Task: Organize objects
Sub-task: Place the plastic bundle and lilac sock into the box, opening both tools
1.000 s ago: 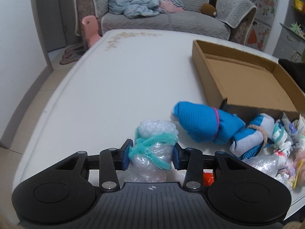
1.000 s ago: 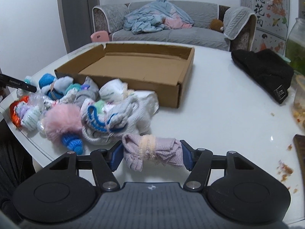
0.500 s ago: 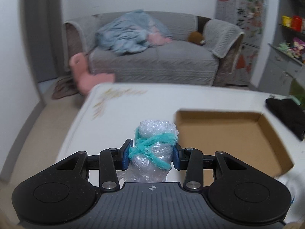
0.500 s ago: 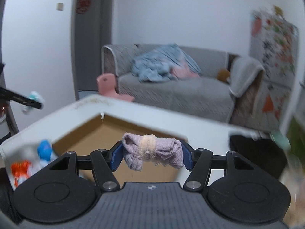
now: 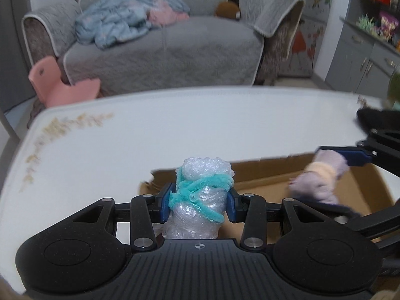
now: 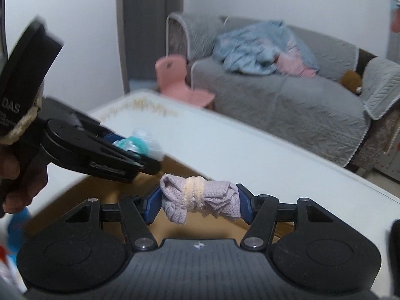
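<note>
My left gripper point(image 5: 198, 205) is shut on a clear plastic bundle tied with teal cord point(image 5: 200, 195) and holds it in the air above the near left corner of the cardboard box point(image 5: 362, 187). It shows from the side in the right wrist view point(image 6: 136, 147). My right gripper point(image 6: 198, 206) is shut on a lilac cloth roll bound with a cream band point(image 6: 200, 198), also above the box. That roll shows at the right of the left wrist view point(image 5: 322, 175).
The white table point(image 5: 150, 135) stretches behind the box. A black cloth point(image 5: 375, 117) lies at its far right. A grey sofa point(image 5: 162, 45) and a pink child's chair point(image 5: 57, 85) stand beyond the table. Blue and red items point(image 6: 10, 235) sit low left.
Both grippers have lifted their bundles off the table and carried them over the box. They have come close together, so each now shows in the other's view.
</note>
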`<state>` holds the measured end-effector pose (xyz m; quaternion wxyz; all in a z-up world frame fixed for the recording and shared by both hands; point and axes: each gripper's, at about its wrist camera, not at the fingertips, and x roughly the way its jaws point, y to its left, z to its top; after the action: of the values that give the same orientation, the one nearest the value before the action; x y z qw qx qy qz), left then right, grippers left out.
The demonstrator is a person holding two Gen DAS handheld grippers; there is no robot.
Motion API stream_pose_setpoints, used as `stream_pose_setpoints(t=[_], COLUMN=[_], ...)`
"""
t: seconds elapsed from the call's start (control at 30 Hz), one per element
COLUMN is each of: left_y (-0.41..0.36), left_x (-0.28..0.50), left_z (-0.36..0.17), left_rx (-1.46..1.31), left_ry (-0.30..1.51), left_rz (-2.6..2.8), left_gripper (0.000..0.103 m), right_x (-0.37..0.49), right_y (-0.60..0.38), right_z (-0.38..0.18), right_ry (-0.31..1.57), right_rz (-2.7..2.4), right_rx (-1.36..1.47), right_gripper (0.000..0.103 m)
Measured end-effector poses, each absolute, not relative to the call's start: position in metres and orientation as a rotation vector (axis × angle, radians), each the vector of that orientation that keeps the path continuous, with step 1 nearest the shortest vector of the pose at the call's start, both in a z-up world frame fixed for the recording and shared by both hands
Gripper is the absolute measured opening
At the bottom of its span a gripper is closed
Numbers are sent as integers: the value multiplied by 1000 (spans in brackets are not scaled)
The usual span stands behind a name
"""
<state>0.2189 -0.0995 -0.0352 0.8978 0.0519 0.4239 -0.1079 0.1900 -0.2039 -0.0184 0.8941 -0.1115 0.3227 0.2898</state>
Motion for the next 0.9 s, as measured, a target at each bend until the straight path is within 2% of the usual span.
stream_pose_setpoints(t=[0.17, 0.57, 0.6, 0.63, 0.67, 0.7, 0.73, 0.9], left_y=[-100, -114, -115, -116, -117, -119, -121, -121], left_x=[227, 223, 222, 222, 220, 219, 218, 215], left_z=[-56, -60, -60, -59, -58, -57, -57, -52], left_rx=[110, 193, 195, 196, 200, 207, 219, 218], left_ry=[907, 874, 873, 871, 863, 856, 854, 852], left_rz=[-213, -187, -179, -176, -179, -181, -176, -179], left_gripper=[49, 51, 56, 71, 78, 83, 84, 84], right_x=[204, 194, 193, 194, 195, 194, 195, 190], right_y=[-194, -187, -187, -186, -186, -187, -186, -183], right_z=[-37, -44, -44, -44, -44, -44, -44, -42], right_ry=[719, 753, 752, 751, 755, 761, 767, 766], right_rz=[610, 636, 637, 639, 643, 644, 645, 649], right_rx=[-286, -328, -332, -336, -336, -333, -336, -351], right_gripper=[58, 59, 59, 61, 64, 72, 76, 78])
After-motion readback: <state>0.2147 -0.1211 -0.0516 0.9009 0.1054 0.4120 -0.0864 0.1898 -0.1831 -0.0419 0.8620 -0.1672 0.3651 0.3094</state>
